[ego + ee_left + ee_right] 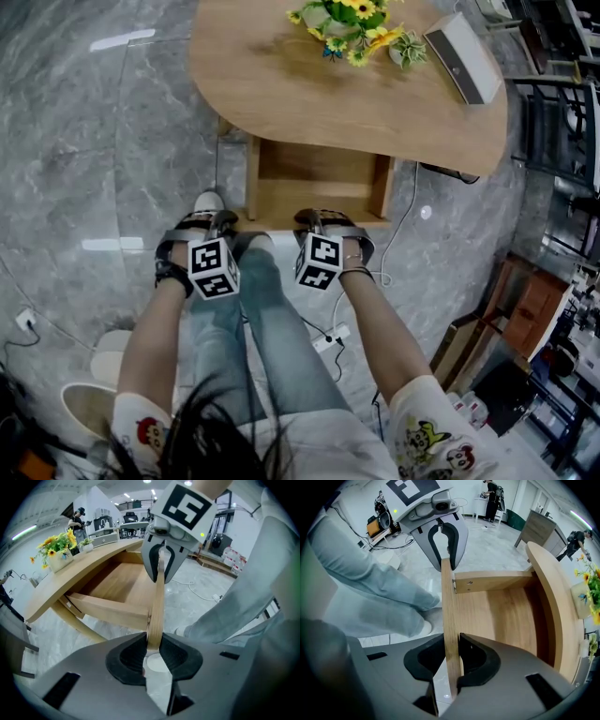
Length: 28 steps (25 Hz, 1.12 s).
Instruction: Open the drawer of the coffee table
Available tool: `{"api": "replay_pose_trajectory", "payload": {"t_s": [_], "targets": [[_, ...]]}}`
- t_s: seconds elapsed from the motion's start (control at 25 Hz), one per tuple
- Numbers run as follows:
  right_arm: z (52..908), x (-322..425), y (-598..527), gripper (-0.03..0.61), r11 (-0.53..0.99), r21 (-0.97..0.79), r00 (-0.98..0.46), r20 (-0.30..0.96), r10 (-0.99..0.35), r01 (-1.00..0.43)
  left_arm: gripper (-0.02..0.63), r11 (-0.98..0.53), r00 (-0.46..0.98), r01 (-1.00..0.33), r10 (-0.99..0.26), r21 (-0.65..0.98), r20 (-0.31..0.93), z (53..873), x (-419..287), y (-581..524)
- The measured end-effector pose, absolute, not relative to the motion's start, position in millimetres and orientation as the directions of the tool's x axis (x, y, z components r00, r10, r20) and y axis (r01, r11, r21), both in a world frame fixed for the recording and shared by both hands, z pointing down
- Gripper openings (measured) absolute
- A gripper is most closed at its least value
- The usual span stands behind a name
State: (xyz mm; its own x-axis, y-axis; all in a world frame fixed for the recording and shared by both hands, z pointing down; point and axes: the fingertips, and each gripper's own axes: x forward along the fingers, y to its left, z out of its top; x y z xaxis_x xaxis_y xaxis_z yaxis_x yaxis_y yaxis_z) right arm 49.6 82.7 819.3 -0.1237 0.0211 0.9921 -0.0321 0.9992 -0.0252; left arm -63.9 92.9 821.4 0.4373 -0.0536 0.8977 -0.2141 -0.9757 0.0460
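Drawer out; front panel clamped in left tongs, seemingly near corner, and right tongs.

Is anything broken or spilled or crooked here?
Nothing stands out. The light wooden drawer sits open and straight under the oval wooden coffee table, the left gripper and right gripper clamp its front board, and the yellow flower bunch stands upright.

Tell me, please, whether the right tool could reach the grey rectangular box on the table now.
Probably not: the right tool is clamped on the light wooden drawer front, and the grey rectangular box lies far beyond it at the opposite edge of the wooden tabletop.
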Motion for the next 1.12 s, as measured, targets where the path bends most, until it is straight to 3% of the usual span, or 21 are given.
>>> {"api": "replay_pose_trajectory", "payload": {"t_s": [0.64, 0.92, 1.12], "targets": [[845, 49, 88, 0.077, 0.998, 0.021, -0.138, 0.990, -0.030, -0.062, 0.078, -0.980, 0.376, -0.197, -0.056, 0.021, 0.925, 847, -63, 98], [837, 59, 91, 0.077, 0.993, 0.020, -0.150, 0.988, -0.037, -0.113, 0.080, -0.946, 0.326, -0.325, -0.104, 0.008, 0.940, 839, -69, 101], [813, 70, 87, 0.078, 0.990, 0.041, -0.163, 0.985, -0.063, -0.132, 0.081, -0.941, 0.280, -0.339, -0.114, -0.012, 0.953, 821, -75, 106]]}}
